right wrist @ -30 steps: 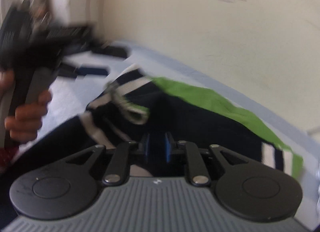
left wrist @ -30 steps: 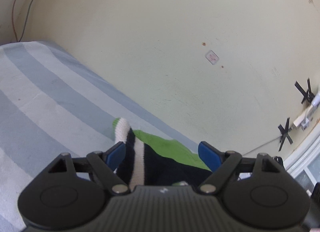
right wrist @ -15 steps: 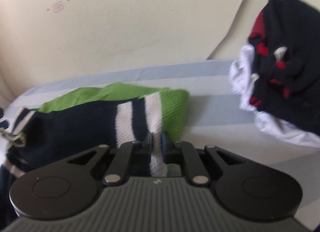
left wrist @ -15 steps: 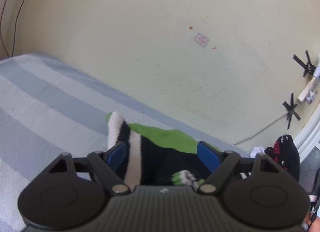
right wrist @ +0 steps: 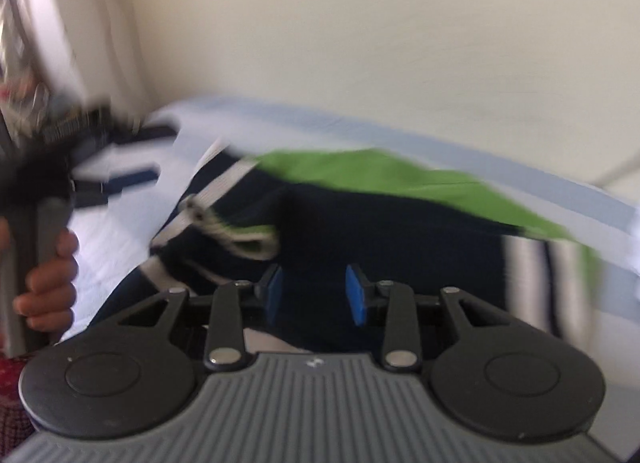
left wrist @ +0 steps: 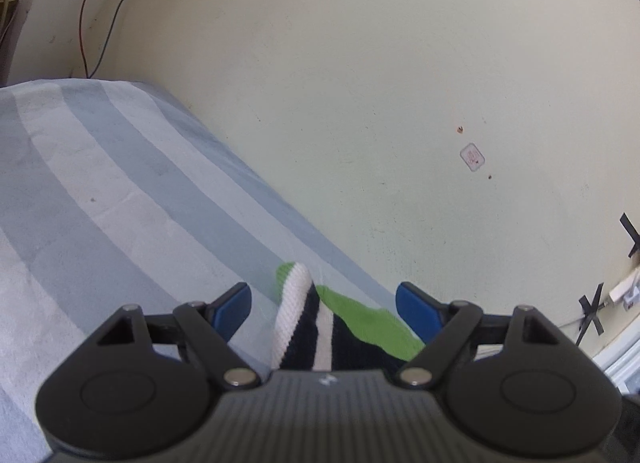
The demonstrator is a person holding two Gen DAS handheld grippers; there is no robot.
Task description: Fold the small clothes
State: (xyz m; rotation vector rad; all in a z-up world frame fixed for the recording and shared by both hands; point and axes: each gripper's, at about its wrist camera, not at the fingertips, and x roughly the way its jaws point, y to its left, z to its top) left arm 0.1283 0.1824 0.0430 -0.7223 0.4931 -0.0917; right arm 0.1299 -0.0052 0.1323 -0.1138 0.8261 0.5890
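Right wrist view: right claw (right wrist: pixel 314 293), jaws just reopened, nothing pinched, hovers over navy-green striped knit garment (right wrist: pixel 380 223); left claw (left wrist: pixel 324 309) gapes, awaiting next fold

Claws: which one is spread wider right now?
The left claw: its blue pads stand far apart around the striped sweater. The right claw shows only a narrow gap.

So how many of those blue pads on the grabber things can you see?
4. Two on the left gripper, wide apart around the striped garment; two on the right gripper, above its dark part. None look hidden.
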